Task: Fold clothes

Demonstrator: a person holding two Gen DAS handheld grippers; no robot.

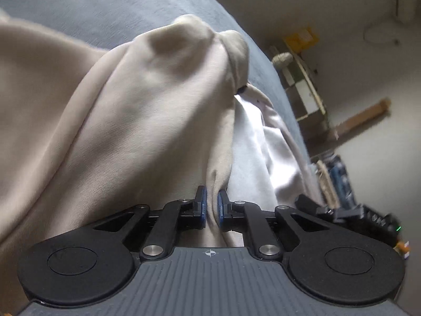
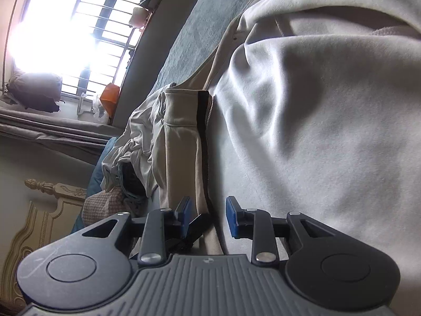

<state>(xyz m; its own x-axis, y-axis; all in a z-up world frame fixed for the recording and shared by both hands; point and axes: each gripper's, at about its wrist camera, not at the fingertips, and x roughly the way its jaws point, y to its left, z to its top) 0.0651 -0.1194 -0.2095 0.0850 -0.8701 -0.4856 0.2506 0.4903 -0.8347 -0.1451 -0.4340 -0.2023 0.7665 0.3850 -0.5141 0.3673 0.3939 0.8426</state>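
While the left gripper (image 1: 212, 205) pinches a fold of the beige fleece zip-up jacket (image 1: 110, 110) lying on the grey-blue bed (image 1: 110, 8), the right gripper (image 2: 208, 217) gapes around its black zipper edge (image 2: 204, 142), fingers unclosed.

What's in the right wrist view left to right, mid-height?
Window → orange bag → crumpled clothes → beige jacket hem → black zipper → white lining. Right gripper sits open at the bottom, straddling the zipper edge.
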